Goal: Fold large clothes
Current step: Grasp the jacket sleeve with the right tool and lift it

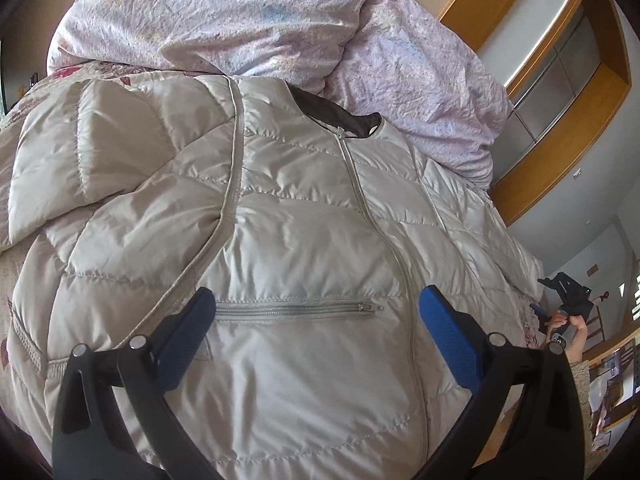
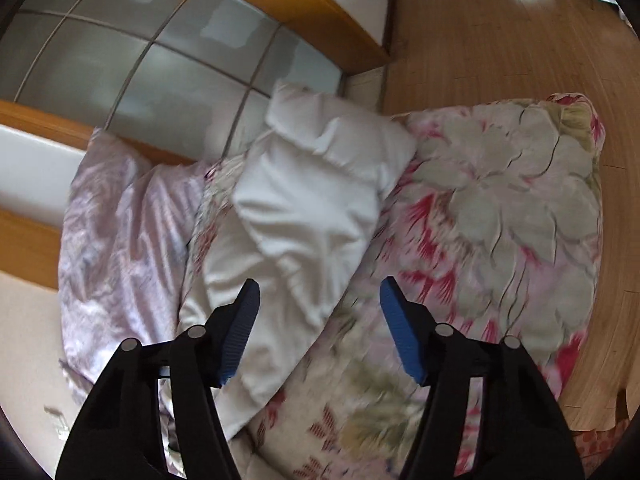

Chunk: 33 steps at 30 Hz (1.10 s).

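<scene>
A beige quilted puffer jacket (image 1: 304,216) lies front-up on the bed, zipped, with a dark collar lining at the top. Its left sleeve (image 1: 112,168) is folded in over the chest. My left gripper (image 1: 316,312) is open and empty just above the jacket's pocket zipper (image 1: 296,309). In the right wrist view the jacket's other sleeve (image 2: 304,208) lies stretched out on the floral bedcover (image 2: 500,216). My right gripper (image 2: 320,300) is open and empty above that sleeve. It also shows in the left wrist view (image 1: 568,300), held by a hand at the jacket's right edge.
A crumpled pale lilac duvet (image 1: 248,16) is heaped at the head of the bed and shows in the right wrist view (image 2: 116,232) too. A wooden-framed wardrobe with frosted panels (image 2: 132,56) stands beside the bed. Wooden floor (image 2: 500,32) lies past the bed's edge.
</scene>
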Each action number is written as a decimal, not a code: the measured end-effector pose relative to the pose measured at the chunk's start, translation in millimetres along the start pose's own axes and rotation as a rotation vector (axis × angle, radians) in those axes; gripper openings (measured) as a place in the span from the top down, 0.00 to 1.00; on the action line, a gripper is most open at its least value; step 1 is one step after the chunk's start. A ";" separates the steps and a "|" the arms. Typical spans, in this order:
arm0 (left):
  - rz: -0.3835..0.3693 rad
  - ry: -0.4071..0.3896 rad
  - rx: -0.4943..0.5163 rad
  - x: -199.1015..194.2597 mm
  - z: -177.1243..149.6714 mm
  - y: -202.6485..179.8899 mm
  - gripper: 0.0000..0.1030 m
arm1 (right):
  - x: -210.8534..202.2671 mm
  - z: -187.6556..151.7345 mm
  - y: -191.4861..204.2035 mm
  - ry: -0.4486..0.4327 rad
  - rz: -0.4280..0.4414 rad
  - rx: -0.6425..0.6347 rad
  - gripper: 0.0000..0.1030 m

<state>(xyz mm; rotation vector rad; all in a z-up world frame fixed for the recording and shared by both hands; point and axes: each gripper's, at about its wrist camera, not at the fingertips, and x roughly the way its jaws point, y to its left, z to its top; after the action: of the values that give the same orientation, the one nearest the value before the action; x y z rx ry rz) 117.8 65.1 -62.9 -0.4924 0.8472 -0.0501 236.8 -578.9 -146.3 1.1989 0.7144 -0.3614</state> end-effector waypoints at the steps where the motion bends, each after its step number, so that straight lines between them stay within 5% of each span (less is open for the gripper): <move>1: -0.016 0.005 -0.012 0.8 0.6 2.0 0.02 | 3.4 3.4 -4.7 0.006 0.019 0.017 0.44; 5: -0.068 0.024 -0.063 6.4 3.1 8.6 0.02 | 8.3 9.8 -12.4 -0.013 0.074 0.046 0.51; 10: -0.033 -0.010 -0.025 7.8 2.3 5.8 0.02 | 16.7 15.6 -14.0 -0.036 0.118 0.053 0.57; 14: 0.005 -0.025 -0.016 7.8 1.9 6.9 0.02 | 19.5 17.2 -10.2 -0.051 0.065 0.026 0.83; 18: 0.008 -0.024 -0.027 6.9 1.1 14.1 0.02 | 0.0 13.2 19.6 -0.128 0.024 -0.128 0.91; 24: -0.034 0.005 -0.060 5.5 0.6 23.9 0.02 | -49.3 -18.5 114.1 -0.295 0.021 -0.465 0.91; 29: -0.050 -0.021 -0.098 -5.3 0.6 34.1 0.02 | -80.6 -87.6 201.4 -0.332 0.165 -0.751 0.91; 33: -0.092 -0.065 -0.150 -18.1 1.9 48.0 0.02 | -91.1 -152.9 252.6 -0.260 0.322 -0.904 0.91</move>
<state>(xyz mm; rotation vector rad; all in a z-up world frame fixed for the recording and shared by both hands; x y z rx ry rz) 99.9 112.7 -69.9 -0.6708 0.7672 -0.0549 276.3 -359.7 67.9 0.3778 0.3661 0.0889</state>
